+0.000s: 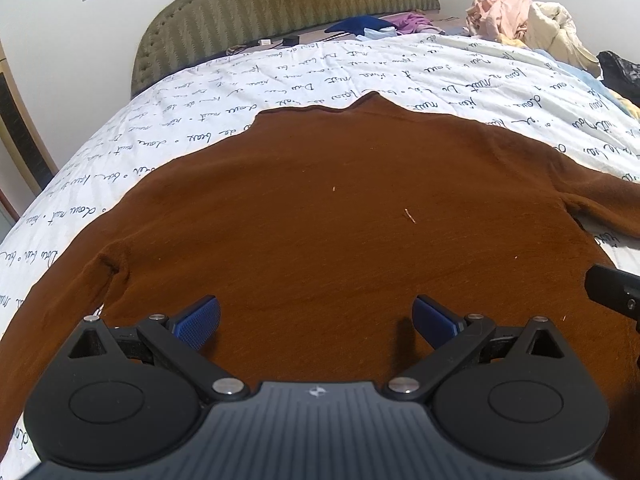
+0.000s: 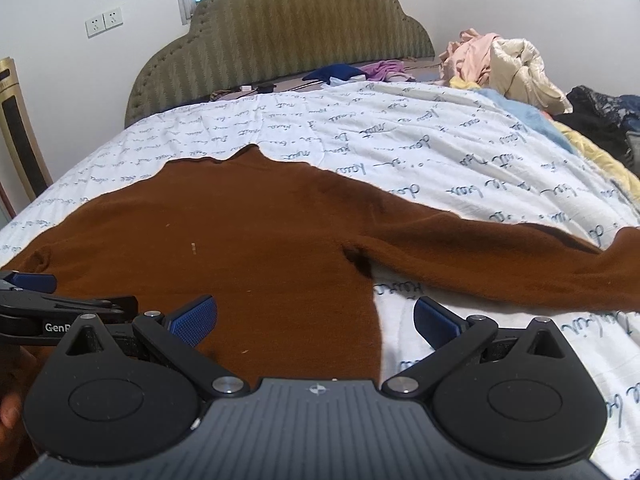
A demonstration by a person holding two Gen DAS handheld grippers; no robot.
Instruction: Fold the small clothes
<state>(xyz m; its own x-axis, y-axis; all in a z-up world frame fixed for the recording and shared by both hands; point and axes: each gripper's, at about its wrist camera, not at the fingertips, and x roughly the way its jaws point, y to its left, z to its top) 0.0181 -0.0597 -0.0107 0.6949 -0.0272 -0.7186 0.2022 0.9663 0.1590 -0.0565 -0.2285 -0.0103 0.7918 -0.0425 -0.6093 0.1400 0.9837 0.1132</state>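
Note:
A brown long-sleeved sweater (image 1: 340, 216) lies flat on the bed, neck toward the headboard, sleeves spread to both sides. It also shows in the right wrist view (image 2: 248, 240), its right sleeve (image 2: 500, 256) stretched out to the right. My left gripper (image 1: 316, 318) is open and empty, hovering over the sweater's lower body. My right gripper (image 2: 316, 320) is open and empty over the sweater's right side edge, one finger over cloth, the other over the sheet. The left gripper also shows in the right wrist view at the left edge (image 2: 28, 284).
The bed has a white sheet with dark script print (image 1: 280, 76). A green padded headboard (image 1: 288, 8) stands behind. A heap of clothes and bedding (image 2: 504, 68) sits at the far right, and small garments (image 2: 352, 72) lie by the headboard.

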